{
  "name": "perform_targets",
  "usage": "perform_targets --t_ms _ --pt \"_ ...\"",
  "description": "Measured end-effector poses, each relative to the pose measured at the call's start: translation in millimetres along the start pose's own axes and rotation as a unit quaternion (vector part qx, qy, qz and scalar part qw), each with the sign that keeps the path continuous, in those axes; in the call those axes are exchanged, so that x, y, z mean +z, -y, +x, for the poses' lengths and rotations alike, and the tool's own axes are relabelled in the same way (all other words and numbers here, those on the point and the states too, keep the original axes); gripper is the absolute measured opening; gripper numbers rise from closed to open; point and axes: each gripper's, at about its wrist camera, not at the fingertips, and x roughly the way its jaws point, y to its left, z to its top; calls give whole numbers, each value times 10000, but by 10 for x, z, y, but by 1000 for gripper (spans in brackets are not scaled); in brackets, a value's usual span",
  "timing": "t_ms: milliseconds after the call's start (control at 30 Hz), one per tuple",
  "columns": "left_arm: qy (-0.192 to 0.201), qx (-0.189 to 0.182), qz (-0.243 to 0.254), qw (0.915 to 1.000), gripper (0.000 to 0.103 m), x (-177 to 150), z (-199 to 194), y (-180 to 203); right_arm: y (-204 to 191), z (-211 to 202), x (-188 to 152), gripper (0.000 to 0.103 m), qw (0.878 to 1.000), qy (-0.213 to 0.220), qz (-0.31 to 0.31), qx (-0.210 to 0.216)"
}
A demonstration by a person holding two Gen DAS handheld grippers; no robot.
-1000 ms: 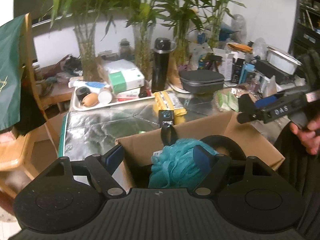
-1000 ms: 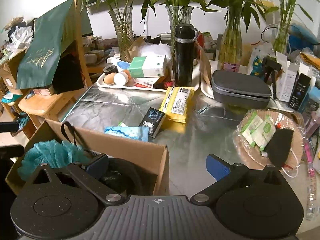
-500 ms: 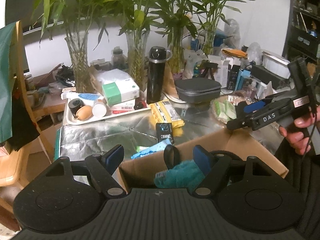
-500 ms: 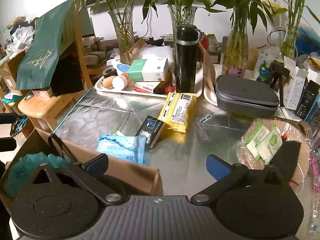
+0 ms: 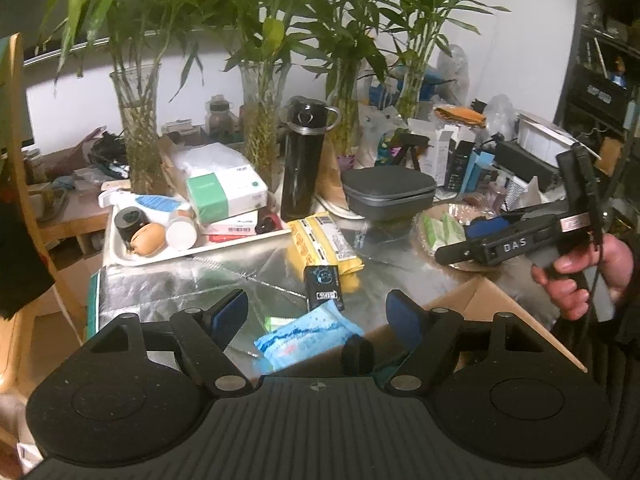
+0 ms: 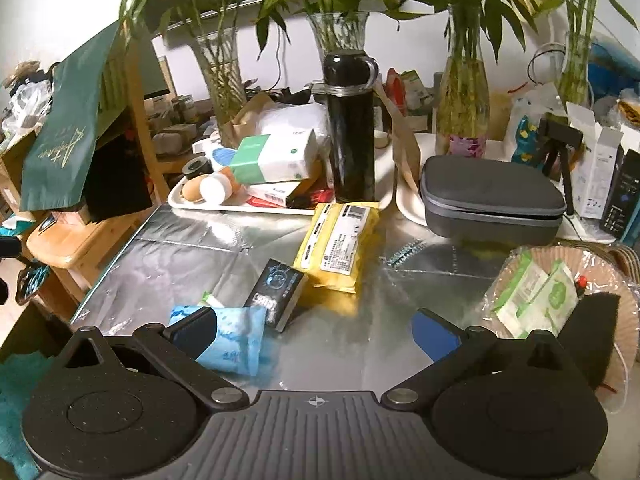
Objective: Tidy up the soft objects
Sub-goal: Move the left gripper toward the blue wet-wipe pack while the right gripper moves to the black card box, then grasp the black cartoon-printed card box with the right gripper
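A light blue soft pack (image 5: pixel 308 338) lies on the silver table cover just past the cardboard box's rim (image 5: pixel 480 304). My left gripper (image 5: pixel 316 314) hangs over it, open and empty. In the right wrist view the same blue pack (image 6: pixel 236 340) sits just behind the left finger of my right gripper (image 6: pixel 316 332), which is open and empty. A yellow soft pack (image 6: pixel 340 244) and a small black box (image 6: pixel 276 292) lie further in. A teal mesh sponge (image 6: pixel 16 400) shows at the lower left edge. A hand holds the right gripper (image 5: pixel 460 240) at the right of the left wrist view.
A white tray (image 6: pixel 176 202) of boxes and jars, a black flask (image 6: pixel 352 128), a grey zip case (image 6: pixel 492 200) and glass vases of bamboo line the back. A wicker plate (image 6: pixel 516 264) with wipe packets and a black mask sits right. A wooden chair (image 6: pixel 80 240) stands left.
Both grippers moved forward from over the box toward the table. The teal sponge dropped out of the left view and slid to the right view's edge. The blue pack came close under both.
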Motion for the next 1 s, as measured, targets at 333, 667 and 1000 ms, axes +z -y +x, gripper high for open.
perform_targets --t_ms 333,667,1000 --pt "8 -122 -3 9999 76 191 324 -186 70 313 141 103 9997 38 -132 191" --pt "111 177 -211 9996 76 310 688 -425 127 658 209 102 9974 -204 -222 658" --pt "195 846 -615 9943 76 249 691 -636 115 1090 201 79 9900 -748 -470 1101"
